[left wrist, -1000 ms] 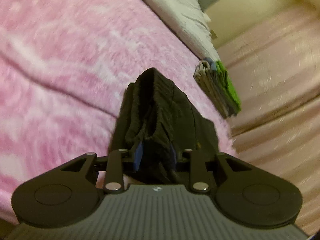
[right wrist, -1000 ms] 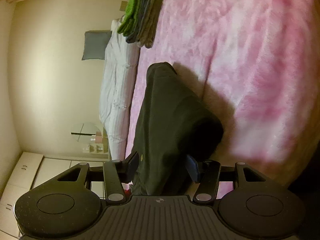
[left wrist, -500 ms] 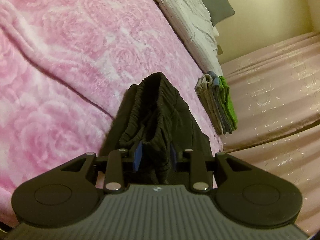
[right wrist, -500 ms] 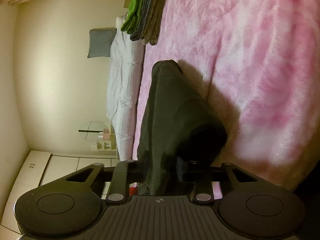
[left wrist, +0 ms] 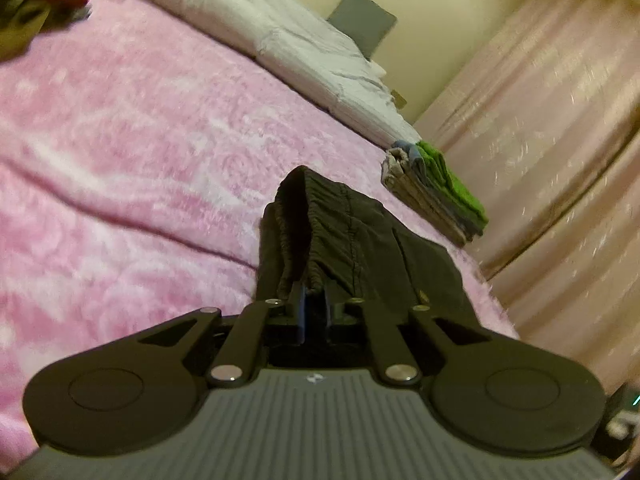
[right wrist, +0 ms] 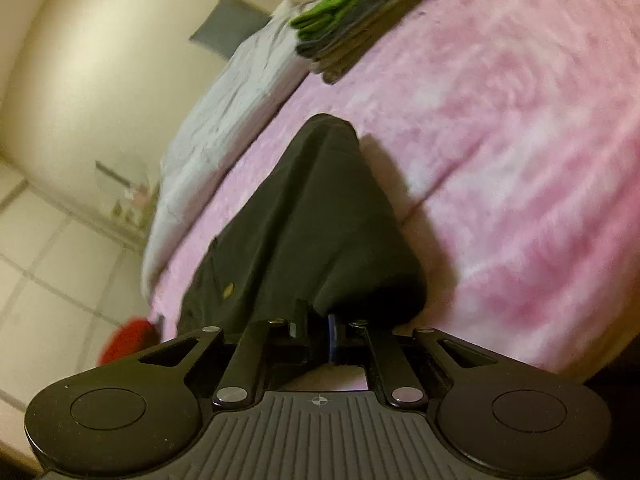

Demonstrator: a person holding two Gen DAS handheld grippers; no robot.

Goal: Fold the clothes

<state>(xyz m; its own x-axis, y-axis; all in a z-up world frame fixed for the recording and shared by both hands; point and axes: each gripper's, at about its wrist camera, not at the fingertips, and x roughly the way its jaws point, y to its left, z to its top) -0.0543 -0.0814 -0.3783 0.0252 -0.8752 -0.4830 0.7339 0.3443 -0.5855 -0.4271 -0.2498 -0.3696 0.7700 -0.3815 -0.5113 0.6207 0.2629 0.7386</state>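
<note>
Left tool [left wrist: 314, 304] and right tool [right wrist: 318, 326]: both nearly closed, each pinching the dark garment [left wrist: 352, 236] above the pink blanket [left wrist: 132, 140].

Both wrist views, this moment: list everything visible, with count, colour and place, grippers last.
Dark elasticated garment: one, black, lifted off the blanket, held at both ends.
Fluffy rose-patterned blanket: one, pink, covering the bed.
Stack of folded clothes: one, green on top, grey and tan below, at the blanket's edge.
Quilted cover: one, white, beside the blanket.
Cushion: one, grey, against the wall.
Curtains: pink, beside the bed.
Red thing: one, blurred, on the floor.
Left gripper: shut on the garment.
Right gripper: shut on the garment.
</note>
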